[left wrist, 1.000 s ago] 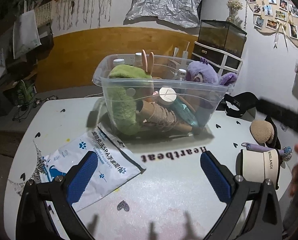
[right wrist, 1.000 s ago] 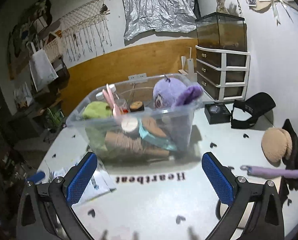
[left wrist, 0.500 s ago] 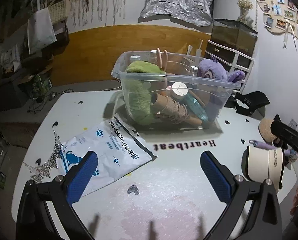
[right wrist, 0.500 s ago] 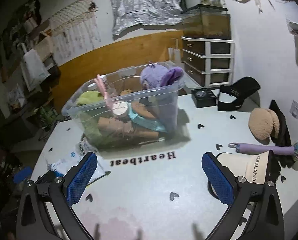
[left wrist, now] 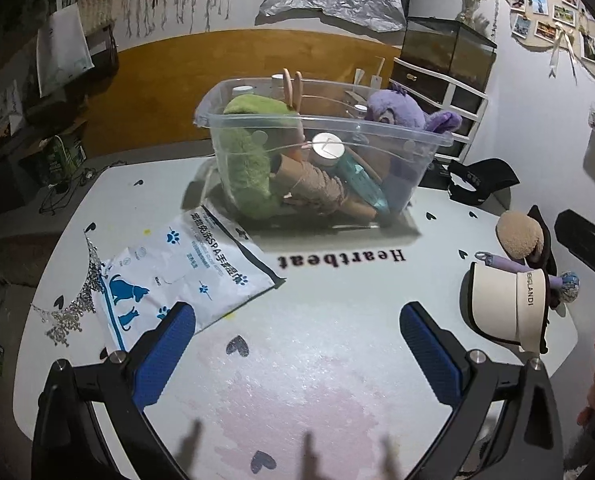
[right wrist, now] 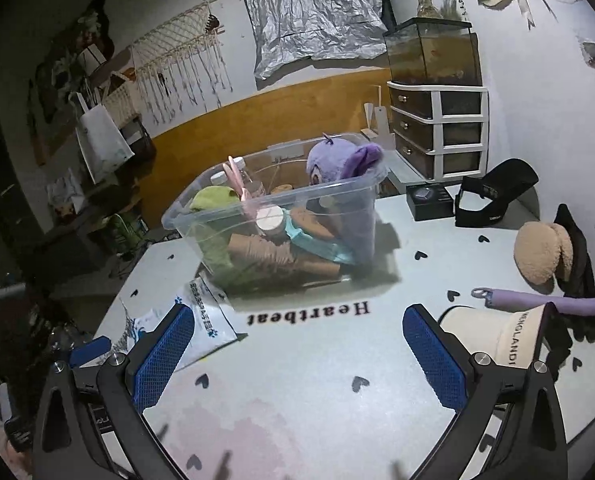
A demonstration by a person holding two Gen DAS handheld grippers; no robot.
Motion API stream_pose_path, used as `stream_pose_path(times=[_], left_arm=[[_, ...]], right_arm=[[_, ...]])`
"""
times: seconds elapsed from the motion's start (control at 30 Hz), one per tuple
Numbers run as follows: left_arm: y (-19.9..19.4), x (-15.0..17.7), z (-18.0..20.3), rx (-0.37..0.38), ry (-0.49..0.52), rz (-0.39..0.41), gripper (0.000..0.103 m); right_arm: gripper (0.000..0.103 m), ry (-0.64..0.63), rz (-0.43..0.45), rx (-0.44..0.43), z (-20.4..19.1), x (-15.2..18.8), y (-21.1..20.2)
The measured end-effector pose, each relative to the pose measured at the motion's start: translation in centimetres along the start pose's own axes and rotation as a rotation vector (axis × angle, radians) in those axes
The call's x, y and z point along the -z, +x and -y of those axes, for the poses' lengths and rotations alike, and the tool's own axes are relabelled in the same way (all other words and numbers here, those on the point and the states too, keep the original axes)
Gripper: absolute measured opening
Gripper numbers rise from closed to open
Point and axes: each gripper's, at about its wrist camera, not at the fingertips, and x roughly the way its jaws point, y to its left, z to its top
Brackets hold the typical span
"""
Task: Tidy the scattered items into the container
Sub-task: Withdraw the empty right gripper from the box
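Jaws spread wide on left gripper (left wrist: 297, 354) and right gripper (right wrist: 297, 354), both empty; clear plastic bin (left wrist: 321, 128) upper centre, full.

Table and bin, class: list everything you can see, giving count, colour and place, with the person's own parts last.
bin: 1, clear, table centre
green plush: 1, green, in bin
purple plush: 1, purple, in bin
teal bottle: 1, teal, in bin
pet-wipes pouch: 1, white and blue, left of bin
visor cap: 1, cream, table right
black cap: 1, black, right of bin
umbrella: 1, lilac, behind visor
tan hat: 1, tan, table right
left claw: 1, blue pads, open
right claw: 1, blue pads, open
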Motion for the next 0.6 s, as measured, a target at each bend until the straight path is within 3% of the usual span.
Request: stream_pose_path(times=[0.17,0.6], left_arm=[[0.1,0.1,0.9,0.030,0.034,-0.002,0.103],[0.6,-0.7,-0.2,0.116,0.066,-0.036,0.103]], right_arm=[[0.103,0.007,-0.043,-0.008,0.2,0.5,0.0],[0.103,0.095,-0.097,0.096,-0.1,1.5,-0.3]])
